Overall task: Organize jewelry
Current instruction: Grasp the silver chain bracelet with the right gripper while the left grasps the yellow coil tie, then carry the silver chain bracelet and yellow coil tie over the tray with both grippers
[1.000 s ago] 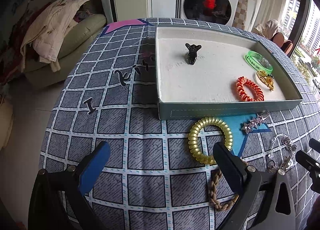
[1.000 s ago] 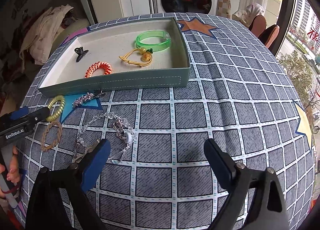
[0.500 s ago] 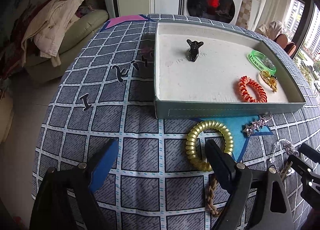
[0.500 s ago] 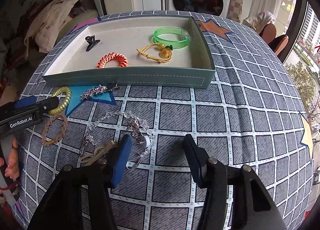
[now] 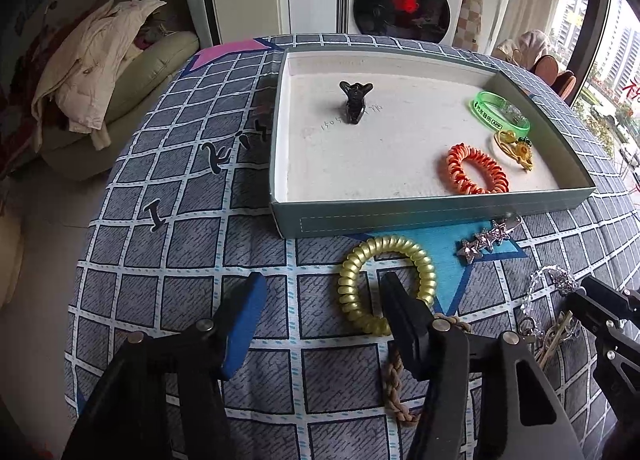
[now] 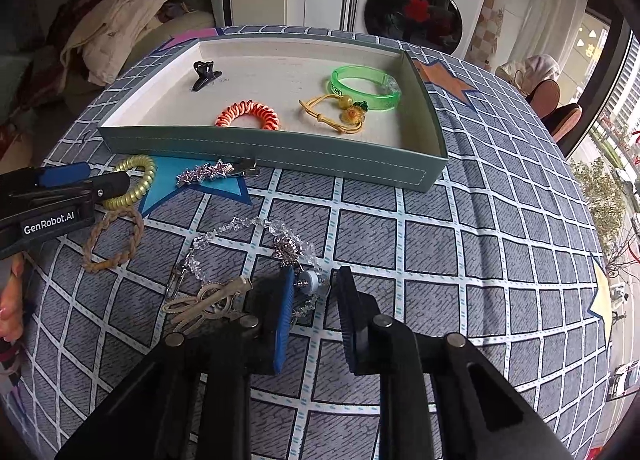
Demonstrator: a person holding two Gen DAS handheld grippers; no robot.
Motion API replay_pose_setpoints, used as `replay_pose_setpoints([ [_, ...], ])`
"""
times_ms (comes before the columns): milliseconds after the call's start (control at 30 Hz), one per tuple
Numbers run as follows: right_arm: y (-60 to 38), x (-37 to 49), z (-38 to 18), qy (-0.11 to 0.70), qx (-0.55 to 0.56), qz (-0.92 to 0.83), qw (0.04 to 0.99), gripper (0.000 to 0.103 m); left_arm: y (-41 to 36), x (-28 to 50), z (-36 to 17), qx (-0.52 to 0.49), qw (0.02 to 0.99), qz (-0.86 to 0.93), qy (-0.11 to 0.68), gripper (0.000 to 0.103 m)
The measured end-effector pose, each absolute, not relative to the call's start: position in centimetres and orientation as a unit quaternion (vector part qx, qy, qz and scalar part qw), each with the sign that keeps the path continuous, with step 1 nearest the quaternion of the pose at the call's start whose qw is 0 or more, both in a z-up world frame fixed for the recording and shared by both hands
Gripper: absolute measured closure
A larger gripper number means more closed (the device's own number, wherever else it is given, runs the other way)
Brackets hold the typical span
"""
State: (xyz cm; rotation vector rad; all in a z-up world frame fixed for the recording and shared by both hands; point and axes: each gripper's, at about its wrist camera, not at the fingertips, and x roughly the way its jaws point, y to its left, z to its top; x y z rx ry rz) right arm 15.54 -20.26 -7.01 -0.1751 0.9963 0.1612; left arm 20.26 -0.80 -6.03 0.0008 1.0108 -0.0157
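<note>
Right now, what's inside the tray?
Four pieces lie in the tray: black claw clip, orange coil tie, yellow cord tie with a flower charm and green bangle. The near wall hides the floor strip just behind it.

White lettering "GenRobot.AI" stands on the black body of the left gripper (image 6: 86, 190), far left of the right tongs. The translucent green plastic bangle (image 5: 500, 113), in the tray beyond the tongs, carries a small oval reading "APP"; the characters beside it are illegible.
</note>
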Motion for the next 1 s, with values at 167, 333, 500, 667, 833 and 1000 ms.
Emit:
replay_pose_setpoints([
  [167, -20.3, 15.1, -6.7, 0.471, -0.069, 0.083, 0.876, 0.09, -1.4, 20.0, -5.8, 0.013, 0.877, -0.022, 0.479, 0.055],
  [333, -21.4, 15.0, -6.0, 0.47, -0.025, 0.092, 0.878, 0.09, -1.4, 19.7, -5.7, 0.015, 0.879, -0.037, 0.476, 0.074],
  [500, -22.4, 14.9, -5.5, 0.469, 0.017, 0.103, 0.877, 0.09, -0.5, 19.0, -5.4, -0.011, 0.881, -0.053, 0.471, 0.074],
  [667, -22.8, 14.7, -4.9, 0.465, 0.041, 0.112, 0.877, 0.09, 0.3, 18.6, -4.6, -0.023, 0.884, -0.057, 0.464, 0.074],
  [833, -22.8, 14.6, -4.2, 0.458, 0.049, 0.117, 0.88, 0.09, 0.8, 18.2, -3.6, -0.032, 0.888, -0.057, 0.454, 0.074],
  [1000, -22.7, 14.5, -3.4, 0.448, 0.052, 0.124, 0.884, 0.09, 1.1, 17.7, -2.0, -0.033, 0.895, -0.06, 0.441, 0.074],
])
